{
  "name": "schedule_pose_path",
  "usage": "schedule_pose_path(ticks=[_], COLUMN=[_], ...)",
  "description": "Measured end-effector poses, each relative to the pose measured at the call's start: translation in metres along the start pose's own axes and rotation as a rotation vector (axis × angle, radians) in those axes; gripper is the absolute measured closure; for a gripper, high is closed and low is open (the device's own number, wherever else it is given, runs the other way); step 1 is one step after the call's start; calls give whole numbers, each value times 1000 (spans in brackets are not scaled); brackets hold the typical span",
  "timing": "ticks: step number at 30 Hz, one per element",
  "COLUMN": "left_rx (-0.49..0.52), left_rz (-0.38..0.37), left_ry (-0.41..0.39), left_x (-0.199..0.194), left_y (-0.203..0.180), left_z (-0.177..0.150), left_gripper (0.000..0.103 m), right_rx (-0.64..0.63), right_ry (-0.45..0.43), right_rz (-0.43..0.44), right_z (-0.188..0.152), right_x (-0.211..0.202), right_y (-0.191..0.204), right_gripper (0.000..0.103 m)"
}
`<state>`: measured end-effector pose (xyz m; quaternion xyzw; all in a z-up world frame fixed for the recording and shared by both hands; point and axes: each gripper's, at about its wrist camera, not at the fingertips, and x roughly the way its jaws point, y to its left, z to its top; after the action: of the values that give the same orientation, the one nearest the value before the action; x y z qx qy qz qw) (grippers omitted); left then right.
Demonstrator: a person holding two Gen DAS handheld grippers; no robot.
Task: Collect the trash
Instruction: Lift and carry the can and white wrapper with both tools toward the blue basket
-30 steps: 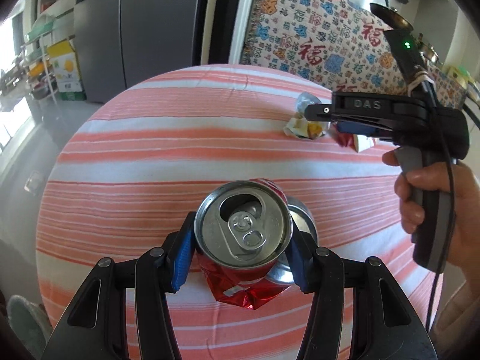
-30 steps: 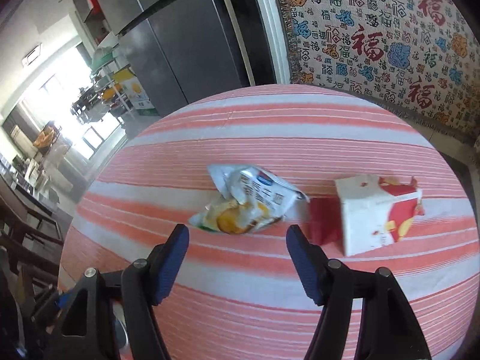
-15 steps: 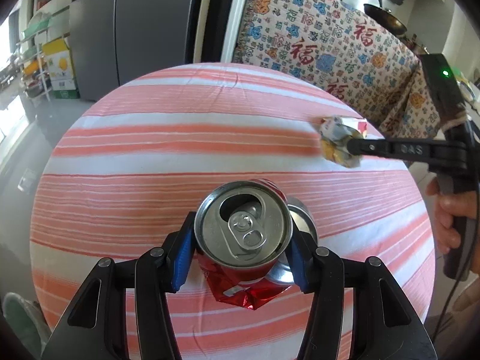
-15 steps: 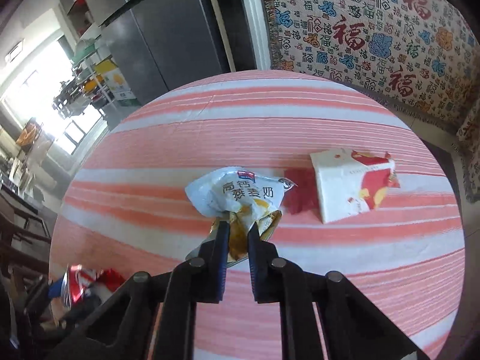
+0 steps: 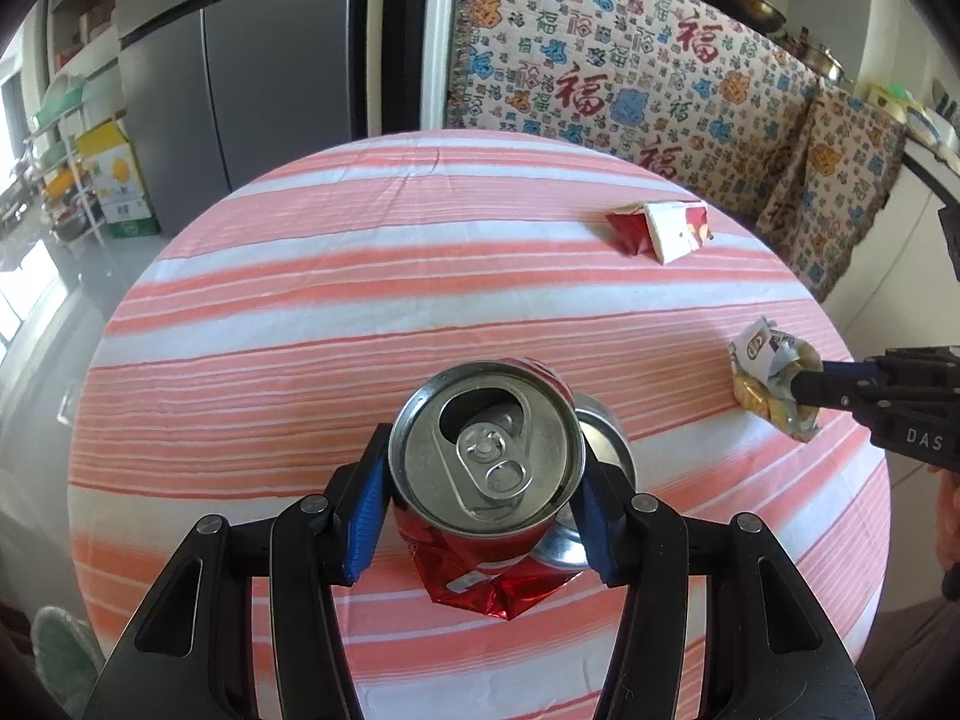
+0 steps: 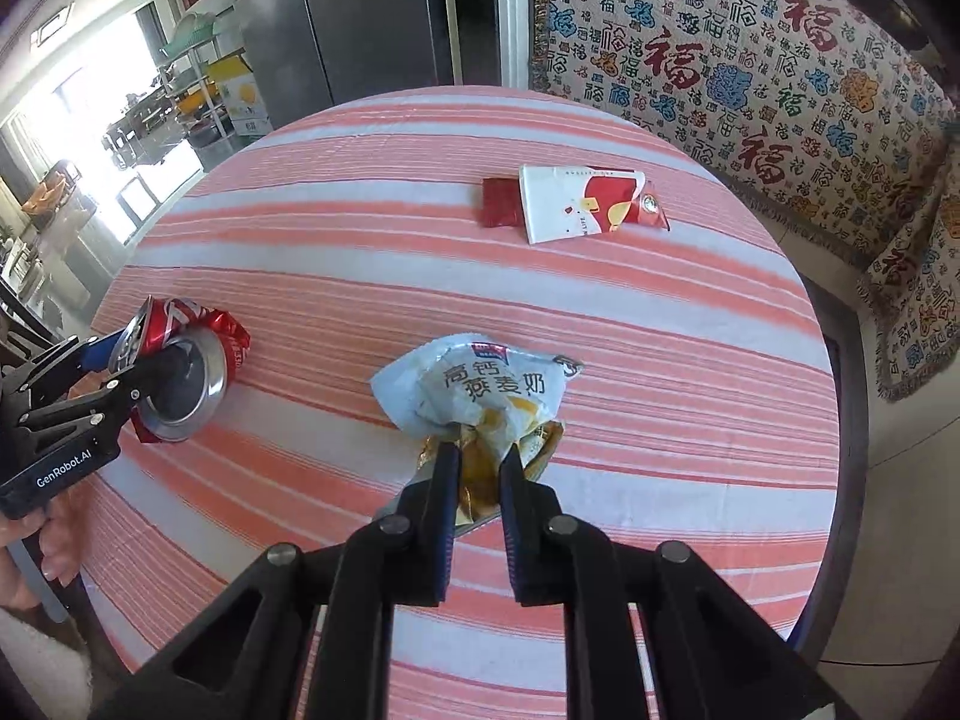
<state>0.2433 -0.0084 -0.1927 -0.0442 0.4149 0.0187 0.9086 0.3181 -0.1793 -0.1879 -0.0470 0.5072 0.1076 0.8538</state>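
Note:
A crushed red soda can (image 5: 480, 450) sits between the blue pads of my left gripper (image 5: 487, 468), which is shut on it just above the striped table; the same can (image 6: 180, 330) shows at the left of the right wrist view. My right gripper (image 6: 479, 450) pinches a crumpled white and yellow snack wrapper (image 6: 480, 384) by its lower end. Its jaws are opening a touch, but the pads still press the wrapper. In the left wrist view the wrapper (image 5: 768, 384) hangs at the table's right edge. A flattened red and white carton (image 6: 576, 210) lies at the far right of the table.
The round table (image 6: 360, 210) wears a pink and white striped cloth. Behind it hangs a patterned cloth (image 6: 750, 60) beside a grey fridge (image 6: 360, 18). Shelves with boxes (image 5: 114, 180) stand at the far left. A hand (image 6: 36, 546) holds the left gripper's handle.
My right gripper closed on the snack wrapper, lifted it and carried it away from the carton toward the table's right edge. The left gripper kept its hold on the can and drifted slightly.

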Motion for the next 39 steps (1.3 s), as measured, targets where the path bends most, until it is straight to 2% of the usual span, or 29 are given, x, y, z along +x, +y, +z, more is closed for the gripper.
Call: schedule_pose_path(ticks=[1,3,4,11,14,19,23,25,26,30,39], left_rx=[0,-5,-10,-32,-29,-18,-14,-8,-6,4,48], left_rz=[-4,-12,-16,-28,-33,-39,-46,-56,-62,-95,-196], left_ry=[0,-1,-2,-1,3,7,9,12,13,10,18], left_x=[1,0,0,0,1,1,2,3,3,0,-9], left_y=[1,3,4,12,10,8,8,8,7,5,-23], left_z=[1,2,2,5,5,5,6,6,6,5,1], left_gripper=[48,48,48,48,48,48,48,48,48,48,49], right_rx=[5,24,35,99,96,85,102,100,101,111,133], right_ry=[-2,-5,-15,-41,-14,23,41,31,19,-5,-52], right_rz=[-1,16,22,25,40,0,8,-3,-5,8,62], right_z=[1,0,1,6,6,1,0,0,0,-4,-24], right_x=[0,-4,-8,-26,-16,5,19,23,24,16,-28], right_y=[-1,-3,-6,-31,-28,-18,-16,-16,-17,-18,-34], right_gripper=[84,56,53,52,52,46,45,46,62,75,76])
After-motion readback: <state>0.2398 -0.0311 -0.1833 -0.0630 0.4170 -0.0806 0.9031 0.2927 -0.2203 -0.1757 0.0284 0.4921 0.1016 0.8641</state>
